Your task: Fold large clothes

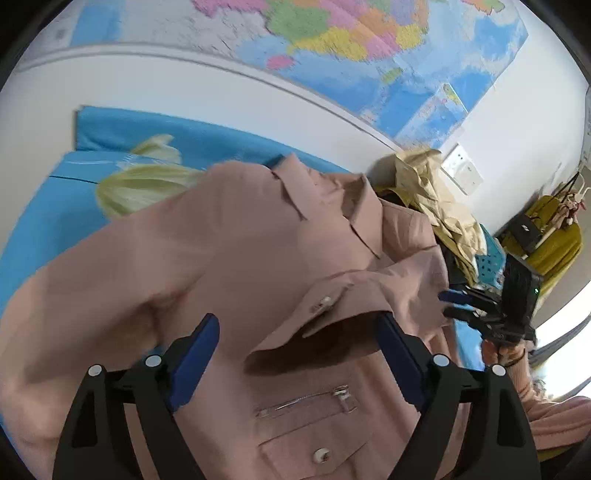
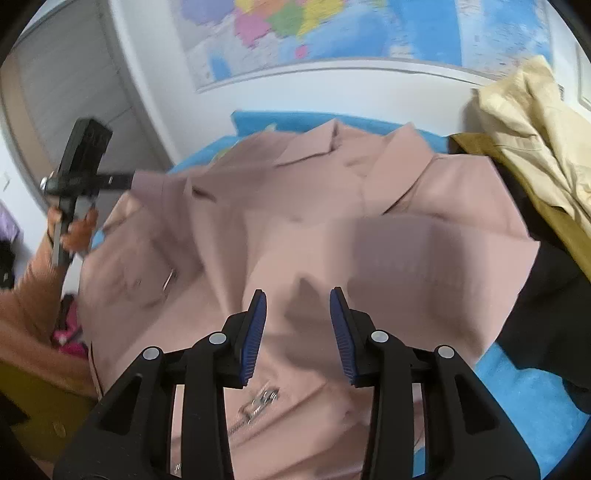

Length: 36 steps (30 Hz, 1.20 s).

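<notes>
A dusty-pink jacket (image 1: 258, 251) with a collar, snap buttons and a zip pocket lies spread on a blue bed cover (image 1: 44, 206). My left gripper (image 1: 295, 325) hovers over the jacket's front. Its blue pads stand wide apart, and a folded flap of the jacket lies between them, unpressed. In the right wrist view the same jacket (image 2: 332, 229) fills the middle, blurred. My right gripper (image 2: 297, 295) is partly open above it, with nothing between its pads. The right gripper (image 1: 447, 304) also shows at the jacket's right edge in the left wrist view.
A beige garment (image 2: 532, 122) lies heaped on a mustard cloth at the right, with black fabric (image 2: 546, 295) below it. A pale yellow-green cloth (image 1: 144, 184) sits beyond the jacket. A wall map (image 1: 332, 33) hangs behind the bed. A yellow chair (image 1: 554, 236) stands at the far right.
</notes>
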Motion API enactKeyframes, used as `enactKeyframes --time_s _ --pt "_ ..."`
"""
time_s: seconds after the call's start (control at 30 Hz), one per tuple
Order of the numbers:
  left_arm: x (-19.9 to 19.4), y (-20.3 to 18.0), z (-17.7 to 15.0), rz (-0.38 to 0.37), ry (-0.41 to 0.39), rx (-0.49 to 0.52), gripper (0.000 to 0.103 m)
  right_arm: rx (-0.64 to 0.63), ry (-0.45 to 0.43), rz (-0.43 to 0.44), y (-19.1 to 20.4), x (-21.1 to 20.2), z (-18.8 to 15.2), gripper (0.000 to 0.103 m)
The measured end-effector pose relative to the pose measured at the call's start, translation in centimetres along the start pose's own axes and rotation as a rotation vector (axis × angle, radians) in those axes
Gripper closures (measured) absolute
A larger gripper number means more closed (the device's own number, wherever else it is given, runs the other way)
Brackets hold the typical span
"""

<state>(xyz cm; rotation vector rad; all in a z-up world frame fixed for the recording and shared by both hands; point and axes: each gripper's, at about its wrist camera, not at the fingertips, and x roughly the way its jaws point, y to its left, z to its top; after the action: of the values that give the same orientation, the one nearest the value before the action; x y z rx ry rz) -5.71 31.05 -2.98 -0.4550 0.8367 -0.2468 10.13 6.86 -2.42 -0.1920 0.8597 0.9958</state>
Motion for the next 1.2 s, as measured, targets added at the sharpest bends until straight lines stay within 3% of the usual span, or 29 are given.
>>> enactKeyframes --time_s 0.07,0.13,0.27,0.3,0.33,0.37,0.4,0.43,0.53,0.63,0.7,0.73,0.87,0.93,0.97,1.0,1.07,1.1,1.13,1.2 --pt "0.6 -0.7 0.1 -0.034 0.01 0.025 0.021 0.0 -0.007 0.04 0.7 0.5 0.4 0.067" --pt "0.7 -1.5 -0.2 -0.021 -0.001 0.059 0.022 -0.036 -0.002 0.074 2.3 1.0 0.4 0.067" --pt "0.2 -1.4 -1.0 0.005 -0.003 0.042 0.022 -0.098 0.051 0.119 5.1 4.9 1.5 0.047" --pt "-0.1 -1.1 -1.2 0.014 -0.007 0.031 0.022 -0.109 0.066 0.119 5.6 6.0 1.8 0.047" --pt "-0.5 -0.8 -1.4 0.023 -0.012 0.019 0.022 -0.124 0.074 0.117 6.0 6.8 2.1 0.048" --pt "-1.1 -0.3 -1.6 0.035 -0.016 -0.001 0.022 -0.147 0.087 0.115 6.5 7.9 2.3 0.063" --pt "-1.7 0.3 -1.8 0.035 -0.019 -0.017 0.022 -0.167 0.104 0.116 7.0 8.3 2.2 0.089" --pt "-2.2 0.6 -2.0 0.03 -0.022 -0.03 0.022 -0.192 0.124 0.13 7.6 8.8 2.2 0.094" --pt "-3.9 1.0 -2.8 0.027 -0.03 -0.038 0.019 -0.314 0.133 0.148 10.0 8.1 0.8 0.095" --pt "-4.3 0.6 -3.6 0.0 -0.01 -0.024 0.01 -0.411 0.158 0.144 11.9 7.1 -1.3 0.084" --pt "-3.3 -0.2 -4.2 -0.04 0.037 0.005 0.009 -0.414 0.172 0.137 11.8 6.5 -2.2 0.069" --pt "-2.6 -0.5 -4.4 -0.039 0.06 0.021 0.008 -0.396 0.171 0.13 11.2 6.3 -2.3 0.066" --pt "1.4 -1.1 -4.8 0.062 0.181 0.042 0.008 -0.195 0.091 0.124 6.6 2.8 -2.3 0.062" --pt "3.4 -1.3 -5.1 0.091 0.24 0.05 0.01 -0.053 0.006 0.071 3.3 0.3 -2.0 0.053" --pt "4.3 -1.4 -5.3 0.114 0.26 0.064 0.011 0.01 -0.033 0.044 1.6 -0.8 -1.9 0.039" --pt "5.0 -1.6 -5.3 0.147 0.269 0.085 0.014 0.07 -0.067 0.009 0.0 -1.9 -1.9 0.031" --pt "5.4 -2.5 -5.2 0.204 0.254 0.148 0.028 0.172 -0.11 -0.104 -3.3 -3.8 -2.3 0.029" --pt "5.5 -2.8 -5.1 0.224 0.24 0.168 0.044 0.21 -0.115 -0.138 -4.7 -4.3 -2.5 0.027" --pt "5.5 -2.9 -4.9 0.232 0.229 0.18 0.067 0.238 -0.113 -0.152 -5.5 -4.4 -2.6 0.025" --pt "5.1 -2.8 -4.1 0.224 0.193 0.166 0.082 0.32 -0.094 -0.149 -8.4 -4.0 -2.9 0.024"
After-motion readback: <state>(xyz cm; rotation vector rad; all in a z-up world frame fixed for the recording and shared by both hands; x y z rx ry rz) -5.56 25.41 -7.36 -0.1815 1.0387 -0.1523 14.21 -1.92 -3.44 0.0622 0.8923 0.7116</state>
